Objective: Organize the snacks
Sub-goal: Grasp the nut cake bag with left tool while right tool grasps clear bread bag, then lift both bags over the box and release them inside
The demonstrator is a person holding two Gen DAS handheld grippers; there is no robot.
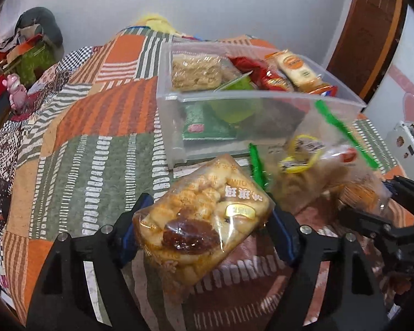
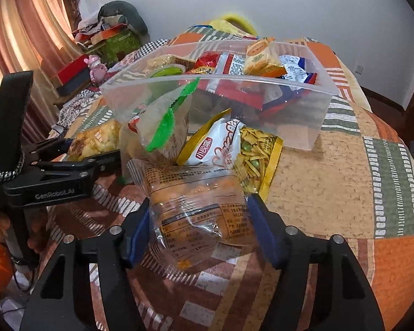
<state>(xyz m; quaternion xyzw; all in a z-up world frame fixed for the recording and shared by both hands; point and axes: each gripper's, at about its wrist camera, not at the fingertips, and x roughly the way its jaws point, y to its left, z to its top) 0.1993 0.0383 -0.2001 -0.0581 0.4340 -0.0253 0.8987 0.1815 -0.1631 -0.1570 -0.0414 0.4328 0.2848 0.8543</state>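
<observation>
My left gripper (image 1: pixel 204 229) is shut on a clear pack of puffed golden snack with a brown date piece (image 1: pixel 198 220), held above the patchwork cloth, in front of the clear plastic bin (image 1: pixel 234 102). It also shows in the right wrist view (image 2: pixel 96 140). My right gripper (image 2: pixel 198 220) is shut on a clear packet of orange snacks with printed text (image 2: pixel 196 207). A clear bag with green edges (image 2: pixel 160 129) lies just behind it, next to a white-and-yellow packet (image 2: pixel 220 143) and a yellow packet of strips and peas (image 2: pixel 256 157). The bin holds several snack packs.
The table is covered by an orange, green and white patchwork cloth (image 1: pixel 91 143). A pink toy figure (image 1: pixel 13 91) and cluttered boxes (image 1: pixel 22 52) stand at the left. A wooden door (image 1: pixel 369 33) is at the back right. Curtains (image 2: pixel 22 41) hang at the left.
</observation>
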